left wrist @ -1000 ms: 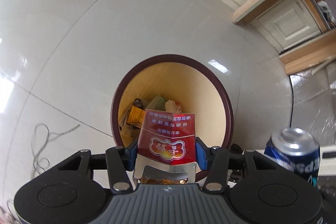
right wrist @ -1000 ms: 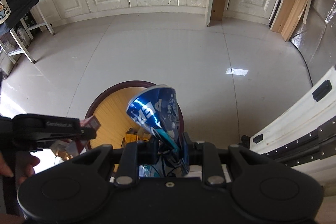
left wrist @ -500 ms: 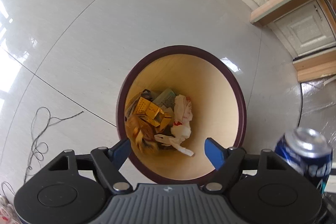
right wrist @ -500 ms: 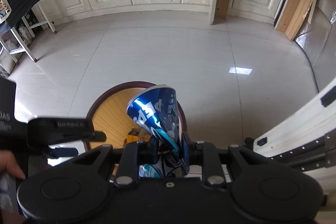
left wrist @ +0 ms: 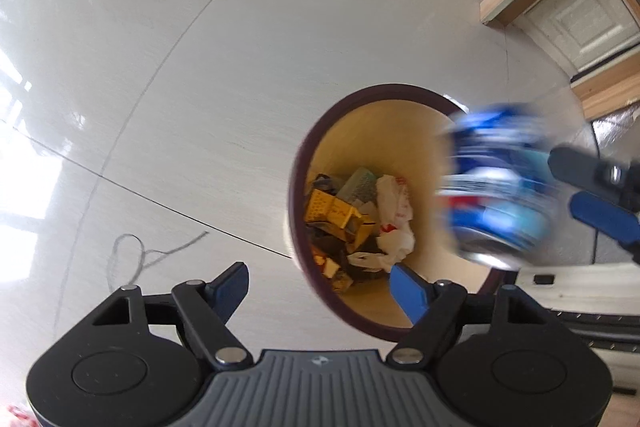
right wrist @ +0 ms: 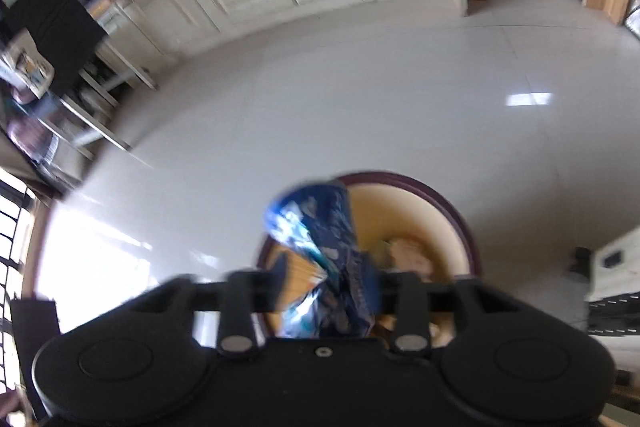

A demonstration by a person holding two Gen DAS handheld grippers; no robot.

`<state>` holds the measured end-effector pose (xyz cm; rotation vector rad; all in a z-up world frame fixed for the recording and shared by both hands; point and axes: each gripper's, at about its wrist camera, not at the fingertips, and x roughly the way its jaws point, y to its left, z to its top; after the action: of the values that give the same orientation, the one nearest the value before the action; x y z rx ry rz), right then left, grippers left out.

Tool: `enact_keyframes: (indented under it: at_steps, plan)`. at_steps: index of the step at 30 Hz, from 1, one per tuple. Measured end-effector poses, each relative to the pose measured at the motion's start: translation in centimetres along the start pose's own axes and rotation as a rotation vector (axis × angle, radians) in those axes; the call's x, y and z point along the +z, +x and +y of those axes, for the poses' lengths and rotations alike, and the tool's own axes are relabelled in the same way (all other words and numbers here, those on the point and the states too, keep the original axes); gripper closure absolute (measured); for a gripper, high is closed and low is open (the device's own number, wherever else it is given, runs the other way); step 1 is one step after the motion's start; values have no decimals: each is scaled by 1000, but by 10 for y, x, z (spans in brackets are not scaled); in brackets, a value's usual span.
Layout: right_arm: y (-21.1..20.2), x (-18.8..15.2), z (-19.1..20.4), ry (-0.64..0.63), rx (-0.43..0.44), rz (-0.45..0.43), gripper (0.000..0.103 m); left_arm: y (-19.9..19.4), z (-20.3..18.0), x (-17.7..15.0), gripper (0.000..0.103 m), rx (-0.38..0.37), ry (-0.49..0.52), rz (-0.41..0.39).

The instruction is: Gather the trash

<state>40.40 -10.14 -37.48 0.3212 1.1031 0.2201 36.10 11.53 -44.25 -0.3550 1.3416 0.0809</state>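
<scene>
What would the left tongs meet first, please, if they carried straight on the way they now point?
Probably the bin's near rim, or the floor beside it; depth is unclear. The left tongs hang open and empty.

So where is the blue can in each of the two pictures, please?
Left wrist view: the blue can is at the right, blurred, over the right side of the bin's mouth, beside the right gripper.
Right wrist view: the blue can is low in the middle, between the fingers, over the bin's left side.
Shared landmark: the round bin with the dark rim.
</scene>
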Motion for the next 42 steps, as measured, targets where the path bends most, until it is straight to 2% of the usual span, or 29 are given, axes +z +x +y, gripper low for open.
enact_keyframes:
  at_steps: [1,3,10,14,20,24,29,37,42]
  plan:
    - [1,0,2,-4,-26,1,41,-2,0,0,20,7,12,-3]
    - [1,-3,4,-43,-72,4,41,-4,0,0,16,13,33,-6]
    - [-4,-21,-16,-48,-124,47,40,-8,-9,-2,6,20,83,-3]
    - [-11,-28,-24,-43,-151,43,35,-13,-13,-3,1,23,95,-7]
    - [-26,-27,-28,-57,-188,16,19,-25,-19,-5,0,36,106,-12]
    - [-41,-28,-27,-70,-224,-21,0,-40,-25,-7,0,55,123,-29]
    - [-61,-30,-14,-110,-289,-54,0,-67,-26,-11,0,64,143,-64]
    - [-110,-32,16,-124,-296,-122,0,-123,-14,-24,0,10,115,-100]
    - [-156,-38,43,-172,-299,-172,0,-166,-9,-36,0,28,126,-160]
